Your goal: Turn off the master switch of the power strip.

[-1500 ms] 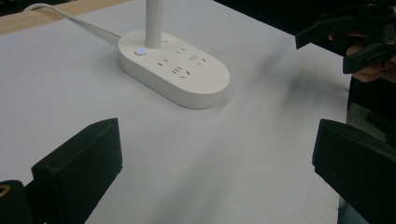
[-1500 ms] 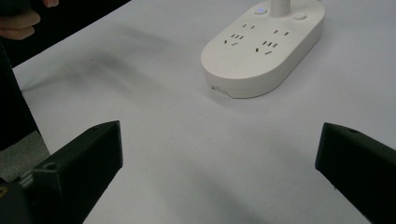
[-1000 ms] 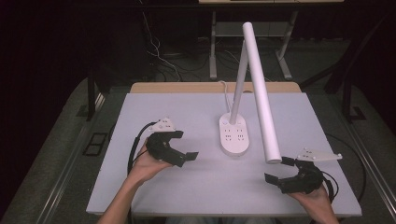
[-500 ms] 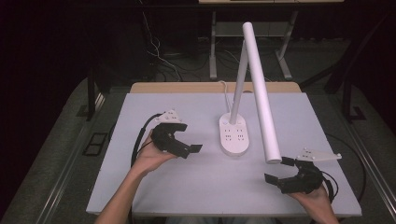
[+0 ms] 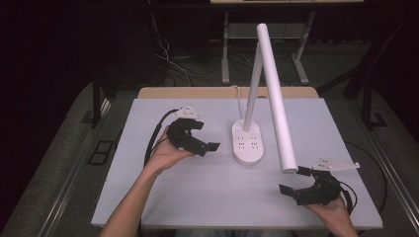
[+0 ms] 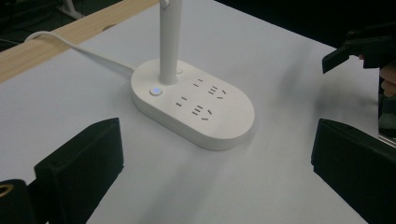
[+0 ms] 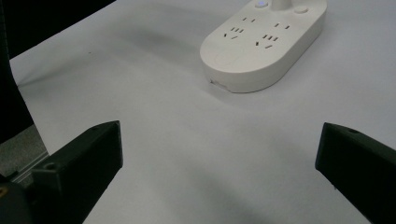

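Note:
A white desk lamp stands mid-table, its oval base (image 5: 248,143) carrying power sockets, with a thin pole and a long tube head (image 5: 274,94) slanting toward the front right. My left gripper (image 5: 206,136) hovers open just left of the base, jaws pointing at it. In the left gripper view the base (image 6: 196,107) lies ahead between the wide-apart jaws, and a small lit button (image 6: 155,91) sits by the pole. My right gripper (image 5: 295,180) is open near the front right, below the tip of the lamp head. The right gripper view has the base (image 7: 264,39) farther off.
The lamp's white cable (image 5: 239,96) runs back over a wooden strip (image 5: 197,93) at the far edge of the pale table (image 5: 197,197). Black gripper cables trail at the left (image 5: 153,140) and the right (image 5: 380,177). Metal desk legs and floor cables lie beyond.
My left gripper has moved forward and to the right, closer to the lamp base. The right gripper has stayed put.

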A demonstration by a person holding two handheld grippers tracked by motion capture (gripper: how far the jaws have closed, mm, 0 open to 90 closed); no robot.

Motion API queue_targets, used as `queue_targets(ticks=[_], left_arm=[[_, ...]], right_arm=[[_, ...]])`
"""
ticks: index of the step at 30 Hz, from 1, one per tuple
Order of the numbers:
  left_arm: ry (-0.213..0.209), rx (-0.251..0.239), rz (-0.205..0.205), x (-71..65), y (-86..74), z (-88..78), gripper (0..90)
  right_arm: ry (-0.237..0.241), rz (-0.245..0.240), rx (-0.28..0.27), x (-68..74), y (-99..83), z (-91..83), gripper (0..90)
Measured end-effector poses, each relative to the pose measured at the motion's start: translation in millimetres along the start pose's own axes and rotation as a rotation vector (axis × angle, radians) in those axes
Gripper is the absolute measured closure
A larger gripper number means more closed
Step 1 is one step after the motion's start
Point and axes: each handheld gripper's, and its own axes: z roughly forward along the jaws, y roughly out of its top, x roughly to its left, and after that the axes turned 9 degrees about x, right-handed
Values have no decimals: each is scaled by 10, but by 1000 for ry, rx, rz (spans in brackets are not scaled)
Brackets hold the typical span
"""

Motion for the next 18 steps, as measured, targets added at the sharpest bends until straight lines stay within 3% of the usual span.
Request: queue_targets(ticks=[3, 18], left_arm=[[-1, 15, 17, 36, 47, 21, 11], [5, 30, -5, 168, 207, 150, 15]], right_arm=[[-2, 0, -5, -6, 0, -7, 0], [-1, 0, 1, -12, -2, -6, 0]])
